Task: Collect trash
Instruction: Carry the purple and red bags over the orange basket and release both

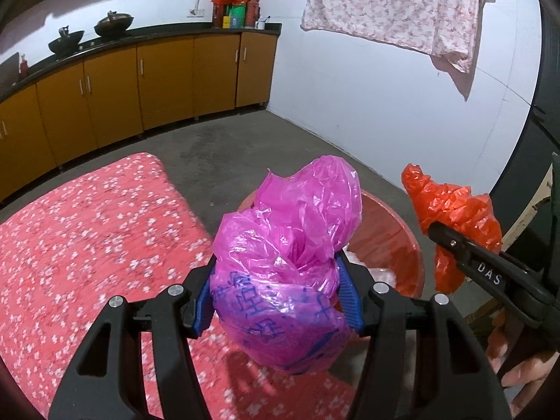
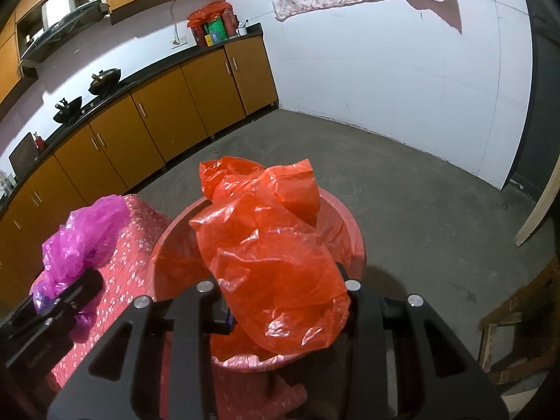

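Beyond the flowered table's (image 1: pixel 87 231) right edge waits the red bin (image 2: pixel 353 241), so left gripper (image 1: pixel 276 301) clamps the magenta bag (image 1: pixel 290 245) and right gripper (image 2: pixel 283 301) pinches the orange bag (image 2: pixel 273 255) over its rim, seemingly ready to drop.

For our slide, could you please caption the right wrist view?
Right gripper holds red bag over red bin.

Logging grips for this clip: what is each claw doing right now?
Left claw: closed on the purple plastic bag.
Right claw: closed on the orange plastic bag.
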Demonstrator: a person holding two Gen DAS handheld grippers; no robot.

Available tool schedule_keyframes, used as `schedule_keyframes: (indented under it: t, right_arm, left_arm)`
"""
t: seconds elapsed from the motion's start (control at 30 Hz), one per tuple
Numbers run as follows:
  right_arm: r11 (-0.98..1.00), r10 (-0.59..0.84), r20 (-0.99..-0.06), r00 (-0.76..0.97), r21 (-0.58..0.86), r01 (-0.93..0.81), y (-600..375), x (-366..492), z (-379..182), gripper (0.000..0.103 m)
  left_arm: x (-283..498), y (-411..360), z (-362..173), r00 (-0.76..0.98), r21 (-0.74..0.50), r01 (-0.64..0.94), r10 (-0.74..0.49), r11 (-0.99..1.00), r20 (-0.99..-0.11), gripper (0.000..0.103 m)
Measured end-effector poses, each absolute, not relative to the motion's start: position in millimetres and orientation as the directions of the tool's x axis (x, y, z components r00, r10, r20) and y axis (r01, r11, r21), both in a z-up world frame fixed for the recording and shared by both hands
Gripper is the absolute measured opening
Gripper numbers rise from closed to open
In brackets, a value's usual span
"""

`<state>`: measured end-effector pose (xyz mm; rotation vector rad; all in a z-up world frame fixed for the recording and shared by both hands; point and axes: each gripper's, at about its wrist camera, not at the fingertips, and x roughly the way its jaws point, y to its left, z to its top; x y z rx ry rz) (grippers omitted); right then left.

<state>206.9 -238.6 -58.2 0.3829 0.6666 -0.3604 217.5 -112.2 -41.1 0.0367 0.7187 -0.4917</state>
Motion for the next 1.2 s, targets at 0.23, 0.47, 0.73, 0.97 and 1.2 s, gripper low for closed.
schedule_keyframes:
  t: [0.23,0.47,0.73,0.97,1.2]
  right_arm:
    - [0.864,-0.191,-0.663,0.724,0.236,0.445,-250,221,-66,0.034]
    - [0.855,-0.180,-0.666,0.724,0.258,0.450,-261,228,-76,0.034]
    - [0.850,-0.171,-0.666,0.726,0.274,0.451,-265,234,-84,0.034]
    - [0.840,-0.161,-0.665,0.730,0.296,0.455,-272,234,-90,0.034]
    - [0.838,-0.131,-0.632,0.764,0.341,0.425,-277,231,-88,0.044]
  left_arm:
    - [232,-135,-50,0.622,-0.130,0.472,-0.434,0.872,-0.652,0.058]
    - [246,-149,-62,0.599,-0.134,0.481,-0.436,0.866,-0.672,0.058]
    - [260,-160,-67,0.589,-0.137,0.488,-0.441,0.862,-0.677,0.058]
    - [268,-169,-68,0.584,-0.139,0.501,-0.453,0.854,-0.674,0.059]
    - [273,-168,-74,0.578,-0.154,0.495,-0.456,0.855,-0.677,0.071]
